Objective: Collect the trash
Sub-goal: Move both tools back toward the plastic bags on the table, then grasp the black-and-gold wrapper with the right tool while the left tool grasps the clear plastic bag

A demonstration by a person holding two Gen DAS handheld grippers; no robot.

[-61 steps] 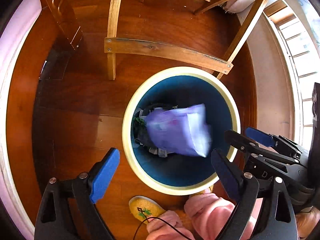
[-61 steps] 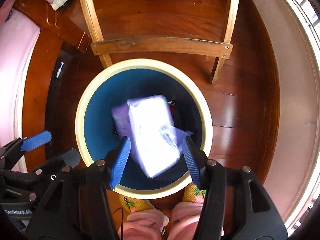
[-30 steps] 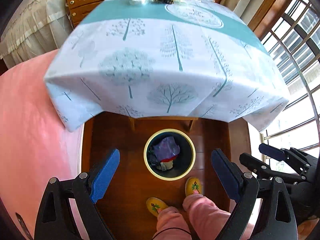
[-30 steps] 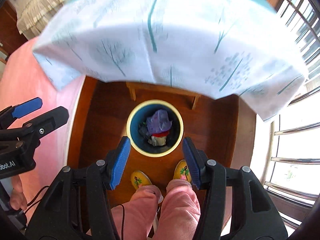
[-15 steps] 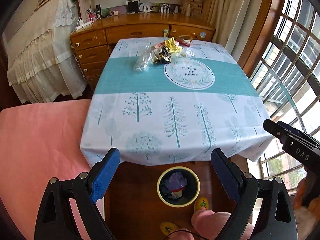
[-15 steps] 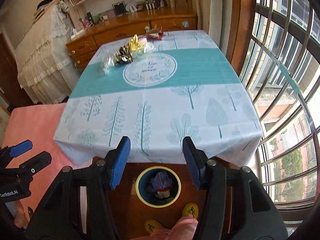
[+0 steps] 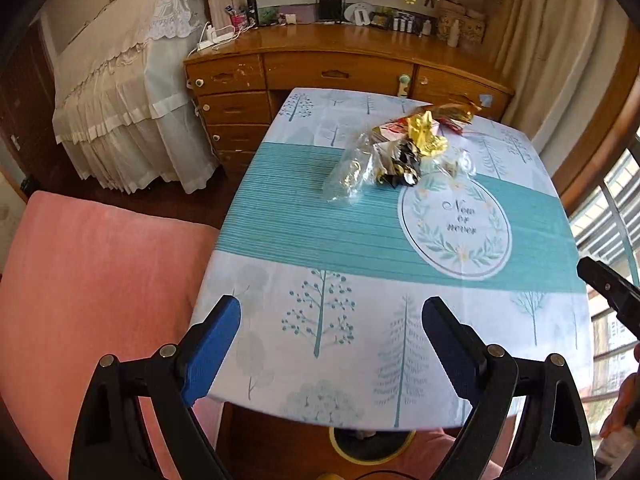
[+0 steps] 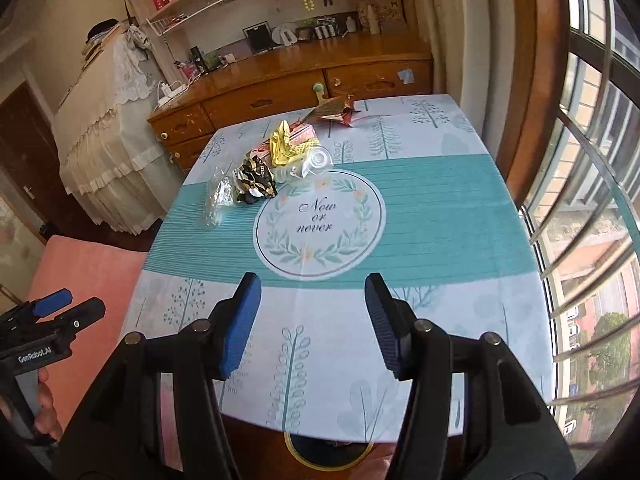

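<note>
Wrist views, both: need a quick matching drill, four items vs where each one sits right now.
Items:
1. clear plastic wrapper
2. trash bin
3. red-brown foil wrapper
4. left gripper

Places:
A. on the floor, mostly hidden under the near table edge
B. farthest piece of the pile, near the dresser end of the table
C. left end of the pile, on the teal band
D. above the near table edge, jaws wide apart and empty

Pairs: 1-C, 2-A, 3-B, 4-D
</note>
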